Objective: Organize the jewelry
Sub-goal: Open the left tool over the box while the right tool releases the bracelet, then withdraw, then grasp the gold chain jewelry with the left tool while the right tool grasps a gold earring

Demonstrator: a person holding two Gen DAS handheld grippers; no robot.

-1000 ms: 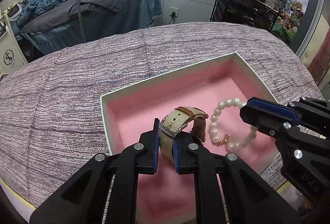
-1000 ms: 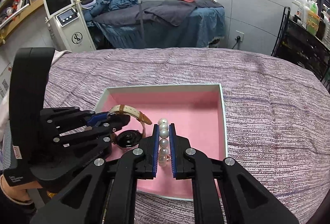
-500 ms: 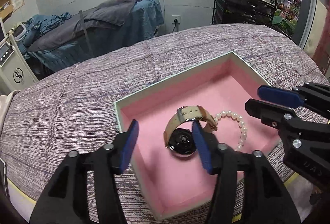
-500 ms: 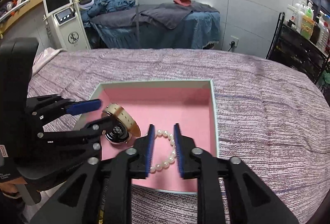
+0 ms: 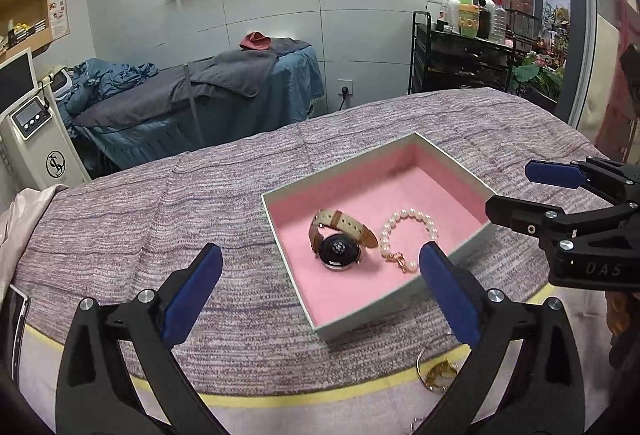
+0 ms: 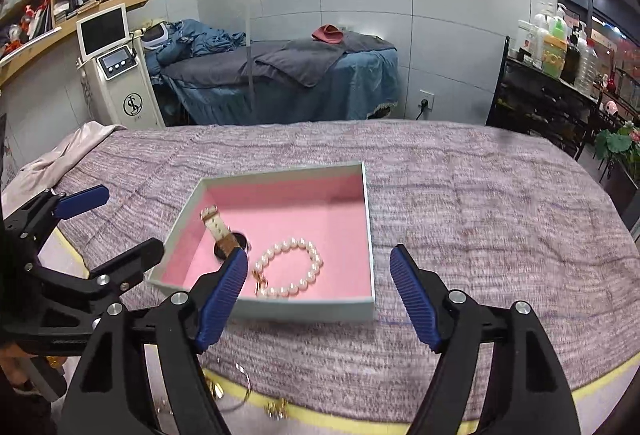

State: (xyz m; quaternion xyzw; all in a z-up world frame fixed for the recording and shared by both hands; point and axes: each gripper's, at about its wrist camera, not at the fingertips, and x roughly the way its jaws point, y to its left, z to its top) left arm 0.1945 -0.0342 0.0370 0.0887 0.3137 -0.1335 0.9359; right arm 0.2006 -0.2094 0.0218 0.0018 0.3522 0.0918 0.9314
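Note:
A pale box with pink lining (image 5: 448, 171) (image 6: 370, 235) sits on the purple woven cloth. Inside lie a watch with a tan strap (image 5: 340, 237) (image 6: 220, 231) and a pearl bracelet (image 5: 408, 231) (image 6: 294, 267), side by side. My left gripper (image 5: 320, 275) is open and empty, held above the box's near side. My right gripper (image 6: 320, 283) is open and empty, raised over the box's front edge; it also shows in the left wrist view (image 5: 532, 191). Small gold jewelry pieces (image 5: 438, 373) (image 6: 240, 391) lie near the table's front edge.
A yellow tape line (image 5: 280, 401) runs along the table's front edge. A pale cloth (image 6: 68, 151) lies at the table's far left. Behind stand a massage bed (image 5: 200, 99), a white machine (image 6: 116, 75) and a black shelf with bottles (image 5: 460, 47).
Both grippers opened, letting go of the watch and the pearl bracelet in the box, then pulled back and up, away from the box.

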